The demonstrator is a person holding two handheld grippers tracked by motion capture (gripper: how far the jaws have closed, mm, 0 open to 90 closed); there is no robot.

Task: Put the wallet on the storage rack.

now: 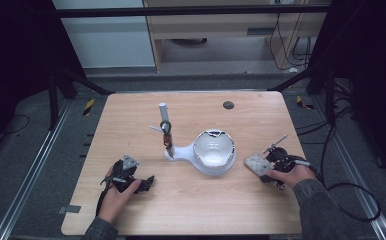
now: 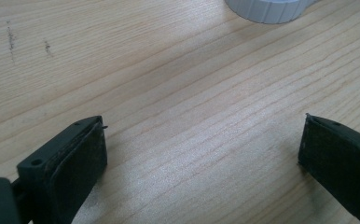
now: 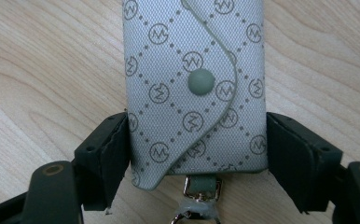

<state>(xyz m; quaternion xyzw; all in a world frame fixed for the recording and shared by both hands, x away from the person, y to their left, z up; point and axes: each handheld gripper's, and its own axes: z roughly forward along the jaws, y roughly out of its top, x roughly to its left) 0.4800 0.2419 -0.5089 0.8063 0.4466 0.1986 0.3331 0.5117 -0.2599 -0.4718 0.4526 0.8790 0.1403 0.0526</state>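
The left tool holds its jaws wide apart over bare wooden table, a white ribbed base ahead.

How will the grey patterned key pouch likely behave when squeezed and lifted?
The key pouch looks like woven fabric, so it probably gives a little and resists slipping. It looks flat and small, so probably light. Its metal clasp would likely dangle.

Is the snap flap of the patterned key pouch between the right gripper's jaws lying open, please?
No, the flap of the key pouch lies shut, its round snap button fastened at the middle, with the right gripper at its sides.
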